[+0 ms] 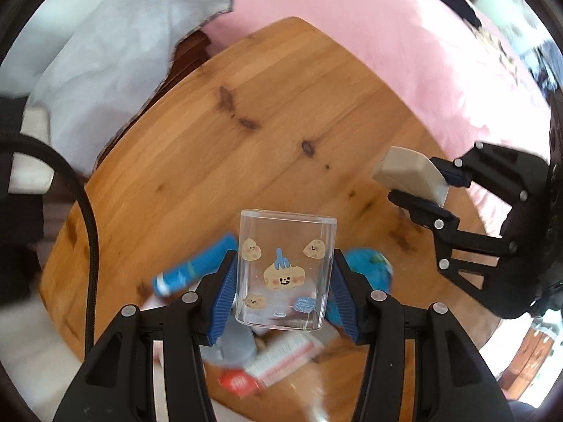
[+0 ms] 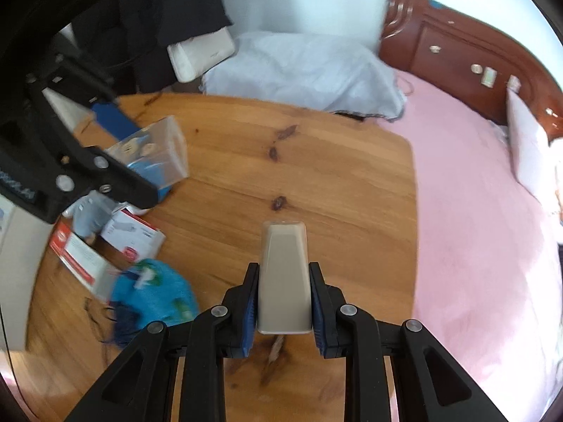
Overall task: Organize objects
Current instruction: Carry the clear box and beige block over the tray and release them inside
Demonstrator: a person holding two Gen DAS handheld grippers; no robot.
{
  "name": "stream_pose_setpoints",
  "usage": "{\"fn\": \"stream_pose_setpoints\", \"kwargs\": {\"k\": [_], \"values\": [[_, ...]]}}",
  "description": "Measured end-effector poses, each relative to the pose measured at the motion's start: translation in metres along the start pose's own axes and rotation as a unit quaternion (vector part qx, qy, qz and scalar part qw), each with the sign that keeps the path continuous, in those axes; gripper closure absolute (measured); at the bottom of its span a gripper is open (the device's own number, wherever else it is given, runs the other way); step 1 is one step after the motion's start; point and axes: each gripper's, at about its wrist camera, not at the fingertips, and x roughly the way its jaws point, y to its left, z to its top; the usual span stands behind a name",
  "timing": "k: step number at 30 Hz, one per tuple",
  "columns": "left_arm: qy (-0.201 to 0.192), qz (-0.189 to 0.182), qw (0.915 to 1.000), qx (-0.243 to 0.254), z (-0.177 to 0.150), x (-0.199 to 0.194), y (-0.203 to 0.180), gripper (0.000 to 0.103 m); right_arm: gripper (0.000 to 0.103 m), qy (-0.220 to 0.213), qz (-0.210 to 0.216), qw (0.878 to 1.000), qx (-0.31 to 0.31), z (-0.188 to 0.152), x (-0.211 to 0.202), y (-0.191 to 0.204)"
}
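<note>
A clear plastic box (image 1: 285,270) with cartoon stickers hangs above the wooden table (image 1: 246,123), and my left gripper (image 1: 283,292) is shut on its two sides. The same clear box (image 2: 155,151) shows at the left of the right wrist view, held by the left gripper (image 2: 116,161). My right gripper (image 2: 284,302) is shut on a beige block (image 2: 284,274), lifted off the table (image 2: 316,183). In the left wrist view that beige block (image 1: 410,174) sits between the right gripper's (image 1: 427,190) jaws at the right.
Beneath the clear box lie a blue tube (image 1: 193,270), a blue fuzzy item (image 1: 369,267), a grey item (image 1: 235,344) and red-and-white cartons (image 1: 281,358). A pink bed (image 2: 475,228), a grey pillow (image 2: 299,70) and a dark wooden headboard (image 2: 457,45) border the table. A black cable (image 1: 88,232) hangs at left.
</note>
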Motion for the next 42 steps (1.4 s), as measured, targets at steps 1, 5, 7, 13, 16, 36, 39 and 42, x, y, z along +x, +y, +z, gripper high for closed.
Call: {"fn": "stream_pose_setpoints", "kwargs": {"k": [1, 5, 7, 13, 16, 36, 39, 42], "values": [[-0.007, -0.006, 0.9999, -0.008, -0.010, -0.012, 0.002, 0.049, 0.077, -0.006, -0.003, 1.000, 0.011, 0.000, -0.011, 0.004], [-0.035, -0.022, 0.9986, -0.034, -0.054, -0.054, 0.010, 0.049, 0.077, -0.036, -0.002, 0.999, 0.040, 0.000, -0.054, 0.022], [-0.053, -0.038, 0.9966, -0.050, -0.071, -0.076, 0.010, 0.049, 0.077, -0.052, -0.007, 0.997, 0.050, -0.001, -0.079, 0.035], [-0.102, -0.072, 0.9895, -0.073, -0.128, -0.132, 0.007, 0.049, 0.077, -0.096, 0.000, 0.993, 0.070, -0.006, -0.148, 0.076], [-0.119, -0.090, 0.9851, -0.085, -0.155, -0.152, 0.010, 0.049, 0.077, -0.117, 0.003, 0.991, 0.071, -0.009, -0.180, 0.101], [-0.211, -0.053, 0.9522, -0.215, -0.324, -0.177, 0.095, 0.048, 0.077, -0.136, 0.093, 0.986, 0.015, -0.005, -0.260, 0.300], [-0.208, -0.038, 0.9489, -0.234, -0.340, -0.168, 0.110, 0.048, 0.077, -0.125, 0.094, 0.988, -0.011, -0.006, -0.255, 0.326], [-0.210, -0.031, 0.9440, -0.253, -0.351, -0.159, 0.125, 0.048, 0.077, -0.112, 0.088, 0.989, -0.033, -0.008, -0.248, 0.348]]}}
